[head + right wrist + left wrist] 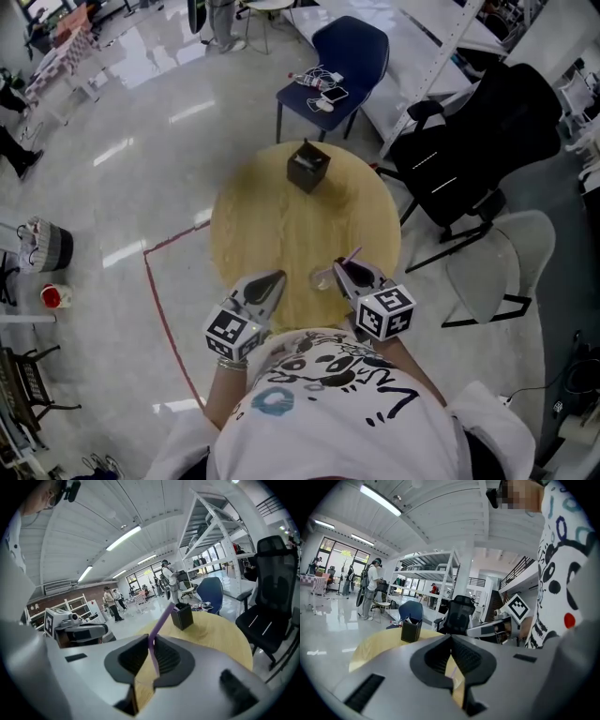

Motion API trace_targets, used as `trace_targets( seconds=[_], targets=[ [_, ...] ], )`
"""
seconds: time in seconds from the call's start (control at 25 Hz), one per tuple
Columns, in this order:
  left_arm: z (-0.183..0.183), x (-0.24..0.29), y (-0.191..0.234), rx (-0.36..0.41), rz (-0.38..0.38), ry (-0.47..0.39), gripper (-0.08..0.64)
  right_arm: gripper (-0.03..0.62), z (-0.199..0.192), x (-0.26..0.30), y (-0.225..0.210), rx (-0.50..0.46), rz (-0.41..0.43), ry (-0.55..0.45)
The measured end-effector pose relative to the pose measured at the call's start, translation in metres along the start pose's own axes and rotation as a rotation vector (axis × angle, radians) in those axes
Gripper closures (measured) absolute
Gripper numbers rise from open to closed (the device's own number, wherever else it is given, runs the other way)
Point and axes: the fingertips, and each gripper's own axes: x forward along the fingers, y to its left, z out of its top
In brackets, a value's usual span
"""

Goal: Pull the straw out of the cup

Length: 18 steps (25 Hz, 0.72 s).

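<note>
Starting left of the cup: left tongs, pressed together with nothing between them, hovering over the near edge of the counter. Not touching the cup, so zero support from that side.

Then the cup itself, clear and light-looking, parked close to the counter's near edge. Way beyond the cup, on the far side: a black box, well out of the way.

Just right of the cup: right tongs, clamped on the purple straw, pinched partway along, with the top end poking up and away. Bottom end of the straw in or out of the cup? Impossible to tell from here.

Biggest worry, just guessing: pulling at a slant and dragging the unheld cup along, or tipping it toward the edge. Also possible: squeezing hard enough to flatten the straw, or gripping loosely enough to lose it mid-pull. Probably safer to lift straight up, and maybe brace the cup with the left tongs first.
</note>
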Motion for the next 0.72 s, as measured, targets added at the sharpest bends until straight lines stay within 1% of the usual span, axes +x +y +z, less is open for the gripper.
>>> trace_targets(
  seconds=[0.16,0.36,0.56,0.72],
  targets=[
    [0.016,0.004,-0.003,0.013,0.030,-0.023,0.545,0.541,0.015,-0.005,0.007,-0.049,0.053,-0.016],
    [0.021,0.004,-0.009,0.023,0.042,-0.038,0.545,0.541,0.033,-0.017,0.017,-0.081,0.110,-0.032],
    [0.018,0.007,-0.012,0.023,0.039,-0.029,0.545,0.543,0.047,-0.031,0.026,-0.061,0.174,-0.042],
    [0.021,0.009,-0.013,0.032,0.037,-0.030,0.545,0.543,0.066,-0.048,0.031,-0.030,0.216,-0.095]
  ],
)
